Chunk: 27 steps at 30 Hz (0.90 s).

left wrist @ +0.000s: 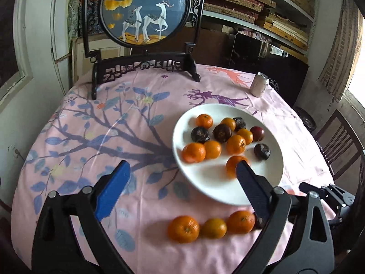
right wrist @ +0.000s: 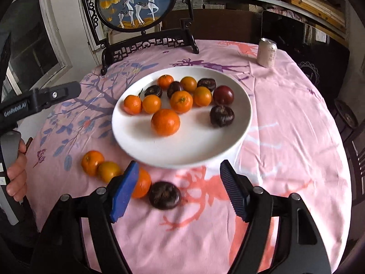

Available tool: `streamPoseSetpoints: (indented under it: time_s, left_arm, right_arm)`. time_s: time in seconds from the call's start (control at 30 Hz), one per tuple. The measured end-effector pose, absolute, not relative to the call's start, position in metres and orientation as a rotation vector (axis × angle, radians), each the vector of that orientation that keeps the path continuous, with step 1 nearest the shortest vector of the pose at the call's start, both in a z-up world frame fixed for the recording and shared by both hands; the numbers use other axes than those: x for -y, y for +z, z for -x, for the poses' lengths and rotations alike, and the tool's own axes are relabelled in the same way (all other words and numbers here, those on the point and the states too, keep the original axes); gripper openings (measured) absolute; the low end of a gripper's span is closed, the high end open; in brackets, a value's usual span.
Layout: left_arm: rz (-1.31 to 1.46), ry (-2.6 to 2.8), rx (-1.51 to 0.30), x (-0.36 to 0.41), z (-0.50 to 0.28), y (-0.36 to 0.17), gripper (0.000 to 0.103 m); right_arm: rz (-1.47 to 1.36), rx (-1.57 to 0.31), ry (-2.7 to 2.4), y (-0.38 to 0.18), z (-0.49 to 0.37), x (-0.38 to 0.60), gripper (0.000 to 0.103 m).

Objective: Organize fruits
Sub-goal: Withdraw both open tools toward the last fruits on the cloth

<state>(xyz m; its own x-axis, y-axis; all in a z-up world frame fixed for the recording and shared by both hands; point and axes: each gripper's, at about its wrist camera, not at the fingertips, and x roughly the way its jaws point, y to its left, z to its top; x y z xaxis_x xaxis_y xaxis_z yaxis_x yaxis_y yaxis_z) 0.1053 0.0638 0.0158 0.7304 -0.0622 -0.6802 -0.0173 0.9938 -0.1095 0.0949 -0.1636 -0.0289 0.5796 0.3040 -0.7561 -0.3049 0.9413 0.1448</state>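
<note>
- The white plate (right wrist: 237, 134) sits mid-table on the pink tablecloth (right wrist: 285, 137), serving as the collecting spot: it holds a loose cluster of oranges (right wrist: 165, 122) and dark fruits (right wrist: 221, 115), most bunched toward its far side
- Four fruits are not yet on it: a row of three oranges (left wrist: 183, 228) and one dark fruit (right wrist: 164, 195) lie on the cloth just beside the plate's near rim, which suggests the sorting is well along but unfinished
- The left gripper (left wrist: 182, 178) is released, jaws wide apart with nothing between the pads; it hangs over the near-left edge of the plate
- The right gripper (right wrist: 180, 178) is also spread and empty, hovering above the stray dark fruit, probably to collect it
- Hard to read: the left gripper's right finger (left wrist: 251, 189) covers part of an orange on the plate and most of the stray dark fruit; both views are slightly blurred, so the dark fruits' kind is unclear
- A drink can (right wrist: 267, 52) and a framed deer screen (left wrist: 146, 9) stand at the far edge, apart from the job
</note>
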Motion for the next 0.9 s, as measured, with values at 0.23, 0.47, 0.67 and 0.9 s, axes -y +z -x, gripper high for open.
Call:
streamPoseSetpoints:
  time_s: [0.23, 0.47, 0.67, 0.9]
  left_arm:
    - [0.151, 0.013, -0.821, -0.084, -0.059, -0.021, 0.096]
    - [0.132, 0.033, -0.851, -0.09, -0.042, -0.036, 0.096]
    - [0.132, 0.034, -0.866, -0.095, -0.037, -0.04, 0.096]
    - [0.112, 0.026, -0.906, -0.086, -0.034, -0.051, 0.096]
  right_arm:
    - [0.006, -0.944, 0.364, -0.048, -0.071, 0.155, 0.074]
    - [0.09, -0.981, 0.371, -0.069, -0.071, 0.143, 0.074]
    - [0.125, -0.985, 0.369, -0.081, -0.085, 0.136, 0.074]
    - [0.132, -0.972, 0.385, -0.087, -0.092, 0.129, 0.042]
